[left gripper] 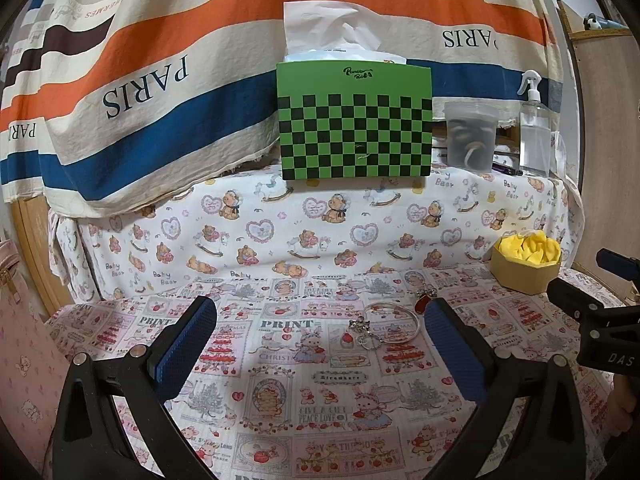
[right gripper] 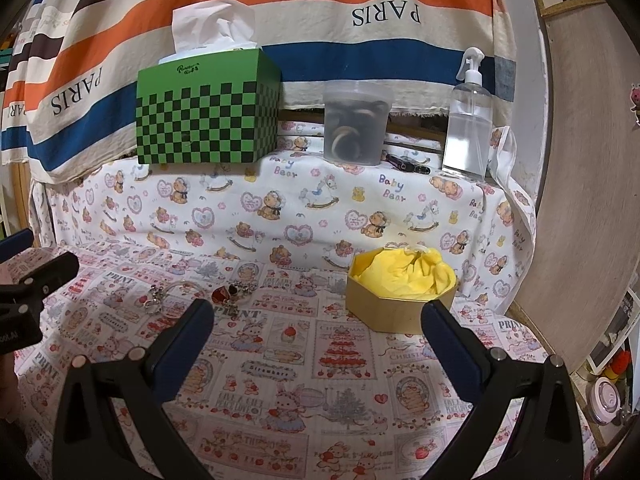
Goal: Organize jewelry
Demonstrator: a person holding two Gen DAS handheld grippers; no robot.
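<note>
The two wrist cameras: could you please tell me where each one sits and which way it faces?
Left wrist: behind the open left claw, low over the table, facing the silver bracelet and green tissue box; the right claw shows at its right edge.
Right wrist: behind the open right claw, facing the gold box; the left claw shows at left.
Shared: tissue box, jewelry, gold box, spray bottle.

A low table (right gripper: 288, 368) is covered with a picture cloth. A gold box (right gripper: 394, 312) with yellow paper is set on it. A silver bangle (left gripper: 394, 316), rings (left gripper: 370, 340) and a red charm (left gripper: 423, 303) are laid nearby.
</note>
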